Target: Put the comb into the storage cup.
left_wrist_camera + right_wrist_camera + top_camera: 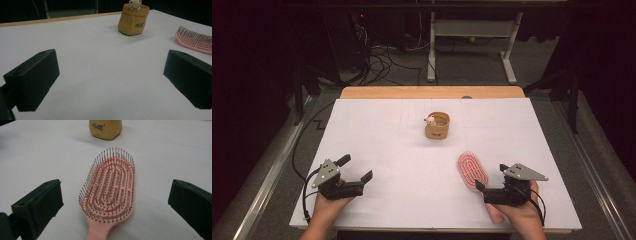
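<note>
This looks like a lab or recording room, not a home. A white sheet (387,125) covers a wooden table (432,92) like a staged work surface, and the surroundings are dark. On the bare grey floor (472,67) at twelve o'clock stands a white metal desk frame (510,55), and at eleven o'clock loose black cables (379,62) run to dim equipment (362,22) showing a red light.

high view hangs above your side, looking forward and down over the whole table (377,125). your gripper views sit low, skimming the top; both catch the cup (133,18) and brush (110,187), right one closest.
</note>
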The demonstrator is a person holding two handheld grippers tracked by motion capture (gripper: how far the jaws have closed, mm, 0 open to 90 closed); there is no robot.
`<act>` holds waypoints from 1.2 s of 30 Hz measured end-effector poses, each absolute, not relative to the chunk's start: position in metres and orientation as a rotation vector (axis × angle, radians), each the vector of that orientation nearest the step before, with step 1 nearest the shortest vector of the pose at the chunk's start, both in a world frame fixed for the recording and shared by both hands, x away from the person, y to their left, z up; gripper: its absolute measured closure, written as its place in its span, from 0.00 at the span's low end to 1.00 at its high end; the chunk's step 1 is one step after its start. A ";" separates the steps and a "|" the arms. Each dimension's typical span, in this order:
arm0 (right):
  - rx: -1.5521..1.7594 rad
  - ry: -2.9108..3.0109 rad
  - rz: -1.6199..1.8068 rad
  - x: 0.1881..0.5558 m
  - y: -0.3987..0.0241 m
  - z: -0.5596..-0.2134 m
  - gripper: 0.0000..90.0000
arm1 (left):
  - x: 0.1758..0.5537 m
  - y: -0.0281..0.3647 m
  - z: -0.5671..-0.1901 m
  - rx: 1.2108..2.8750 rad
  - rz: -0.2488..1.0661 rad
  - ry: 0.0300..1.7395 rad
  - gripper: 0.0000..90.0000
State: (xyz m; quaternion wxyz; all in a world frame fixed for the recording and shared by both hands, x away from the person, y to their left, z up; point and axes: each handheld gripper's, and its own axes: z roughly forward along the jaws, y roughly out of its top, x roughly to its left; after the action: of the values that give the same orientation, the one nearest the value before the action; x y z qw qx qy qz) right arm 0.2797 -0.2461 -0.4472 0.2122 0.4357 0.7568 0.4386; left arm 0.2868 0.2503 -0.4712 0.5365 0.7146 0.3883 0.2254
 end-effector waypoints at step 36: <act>1.293 2.323 0.900 0.294 -0.223 -0.460 0.03 | 0.289 0.253 -0.471 1.697 0.546 0.924 0.01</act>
State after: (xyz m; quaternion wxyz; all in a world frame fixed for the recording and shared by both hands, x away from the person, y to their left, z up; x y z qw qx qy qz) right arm 0.2935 -0.2233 -0.4603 0.1665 0.4543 0.8160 0.3163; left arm 0.2894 0.2526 -0.4711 0.5371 0.7130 0.3881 0.2294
